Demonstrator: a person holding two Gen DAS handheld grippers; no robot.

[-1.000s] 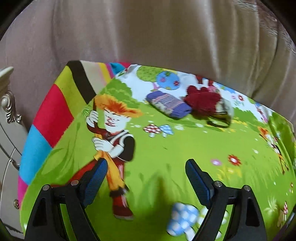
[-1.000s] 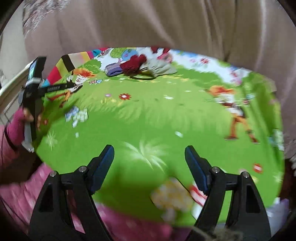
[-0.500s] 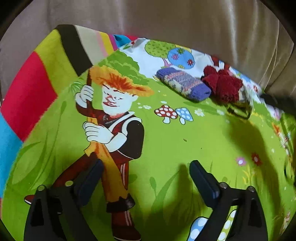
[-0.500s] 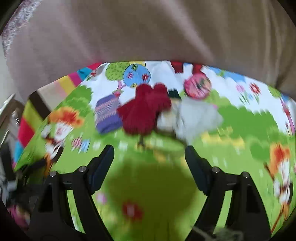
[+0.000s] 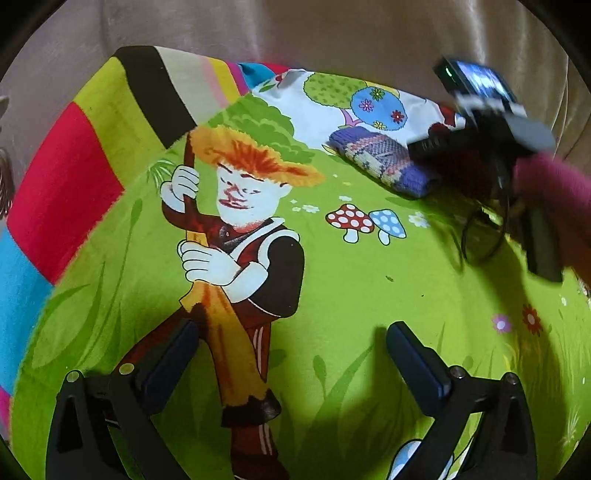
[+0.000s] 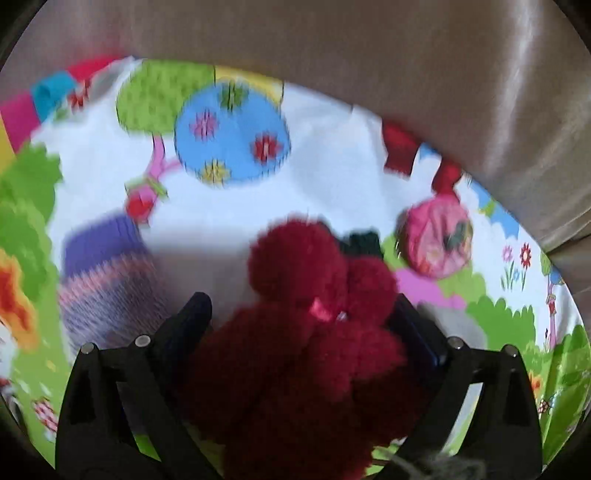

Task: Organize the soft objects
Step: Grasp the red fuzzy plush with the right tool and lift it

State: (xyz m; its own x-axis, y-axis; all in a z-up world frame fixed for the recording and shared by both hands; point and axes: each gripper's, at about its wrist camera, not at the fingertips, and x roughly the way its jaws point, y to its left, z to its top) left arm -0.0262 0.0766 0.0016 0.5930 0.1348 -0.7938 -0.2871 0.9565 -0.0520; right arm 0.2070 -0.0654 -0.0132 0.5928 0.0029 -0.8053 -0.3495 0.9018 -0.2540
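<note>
Through the left wrist view, my left tool (image 5: 288, 354) hangs over the bright green cartoon blanket (image 5: 354, 295), its jaws having just spread to their widest, with nothing between them but the printed boy in the straw hat (image 5: 240, 236). Further up the blanket lies the purple knitted sock (image 5: 384, 162), on its side near the printed mushrooms (image 5: 365, 221). Just to its right my right tool (image 5: 443, 146) comes in from the edge of the picture, my pink sleeve (image 5: 550, 181) behind it, covering most of the dark red fluffy item (image 5: 465, 173). A beige curtain (image 5: 332, 33) hangs behind the blanket.

Through the right wrist view, which is blurred, my right tool (image 6: 303, 314) has its jaws wide, having just been opening further, and the dark red fluffy item (image 6: 303, 332) sits right between them. The right finger (image 6: 413, 332) looks to be touching the fluff; the left one stands just clear of it. I cannot tell whether the pads press on it. The purple knitted sock (image 6: 107, 280) lies just beside the left finger, outside the jaws. A pale grey soft thing (image 6: 450, 321) shows behind the right finger.
</note>
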